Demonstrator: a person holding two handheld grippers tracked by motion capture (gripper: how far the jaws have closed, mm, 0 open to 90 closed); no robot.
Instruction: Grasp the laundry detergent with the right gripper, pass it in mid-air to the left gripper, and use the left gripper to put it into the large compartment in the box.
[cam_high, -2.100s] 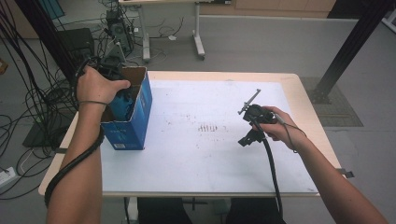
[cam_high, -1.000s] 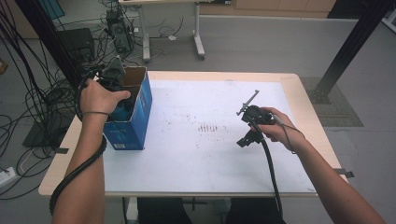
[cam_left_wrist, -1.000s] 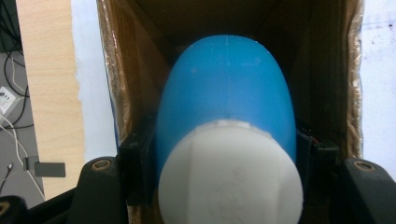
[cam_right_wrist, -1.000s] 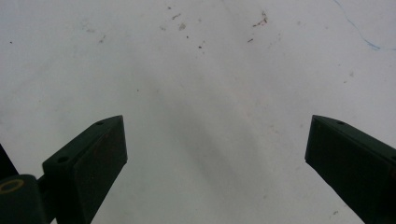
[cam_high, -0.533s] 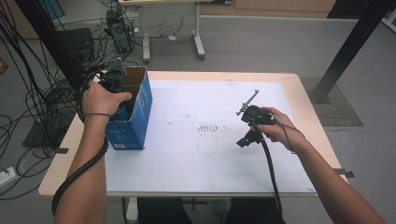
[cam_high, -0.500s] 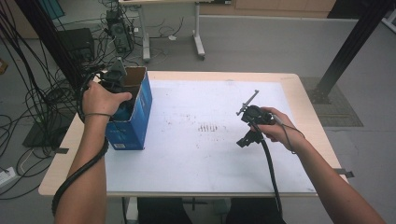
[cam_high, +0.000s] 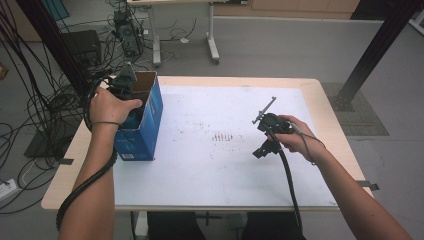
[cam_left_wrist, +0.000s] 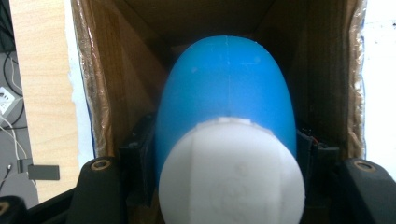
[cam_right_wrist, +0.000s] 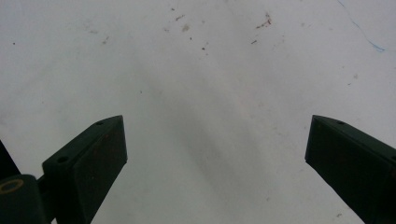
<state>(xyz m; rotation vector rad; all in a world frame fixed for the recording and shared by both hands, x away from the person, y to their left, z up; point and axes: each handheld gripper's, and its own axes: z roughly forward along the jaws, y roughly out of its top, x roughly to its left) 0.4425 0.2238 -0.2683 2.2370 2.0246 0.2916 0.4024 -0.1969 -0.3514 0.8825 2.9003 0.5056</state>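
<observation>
1. One table (cam_high: 200, 195) carries the whole scene: a pale wood top with a white sheet (cam_high: 220, 165) laid over most of it, speckled with small dark marks near the middle.
2. Grey floor (cam_high: 280, 45) surrounds the table; loose black cables (cam_high: 30, 110) pile up at the left, a second table's white legs (cam_high: 212, 35) stand behind, and a dark post (cam_high: 375, 50) slants down at the right.
3. One open blue cardboard box (cam_high: 145, 130) stands upright on the table's left part, its brown inside showing in the left gripper view.
4. One blue bottle with a white cap (cam_left_wrist: 229, 140) sits inside that box, cap towards the camera, its body reaching down into the carton.
5. Two grippers are at work, one in each hand. The left gripper (cam_high: 127, 95) dips into the box mouth, its jaws clenched on the bottle's sides just above the cap.
6. The right gripper (cam_high: 265, 135) hovers over the white sheet on the right part of the table, well apart from the box; its jaws stand wide with nothing between them.
7. Two forearms enter from the bottom edge. What the bottle is made of is hard to tell, possibly plastic.
</observation>
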